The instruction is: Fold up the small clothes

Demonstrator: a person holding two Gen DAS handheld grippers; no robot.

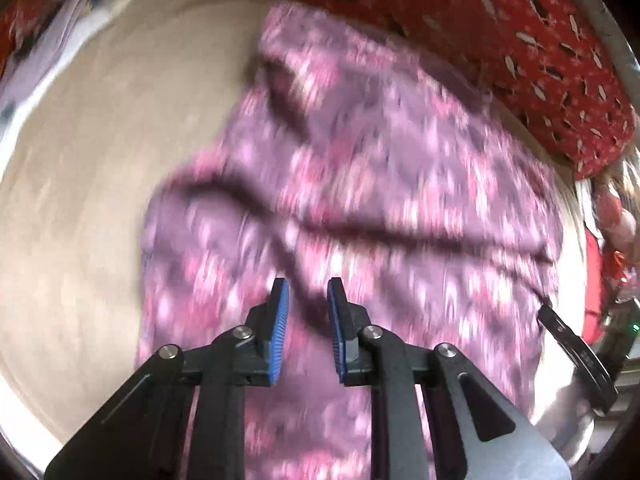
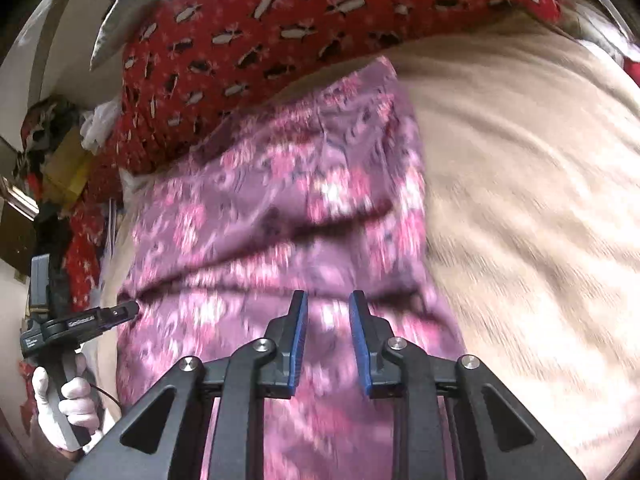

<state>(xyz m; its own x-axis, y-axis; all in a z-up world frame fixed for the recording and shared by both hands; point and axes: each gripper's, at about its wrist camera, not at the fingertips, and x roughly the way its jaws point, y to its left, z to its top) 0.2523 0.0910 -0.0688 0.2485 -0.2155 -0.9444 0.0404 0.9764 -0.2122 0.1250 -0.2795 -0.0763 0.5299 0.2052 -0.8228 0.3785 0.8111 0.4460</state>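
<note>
Both claws same build: left claw (image 1: 307,292) and right claw (image 2: 328,304) have black plastic linkage arms, silver round screws (image 1: 171,351) at pivots, blue ribbed pads (image 1: 280,332). Left hand (image 2: 68,404) wears white glove, on grey-black handle with white lettering, thin dark cable.

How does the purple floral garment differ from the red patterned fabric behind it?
The purple floral garment carries pink flower motifs; the red patterned fabric has black-and-white shapes. The garment lies spread with creases on the beige surface, below both grippers; the red fabric sits bunched along that surface's far edge. Both are printed cloth.
</note>
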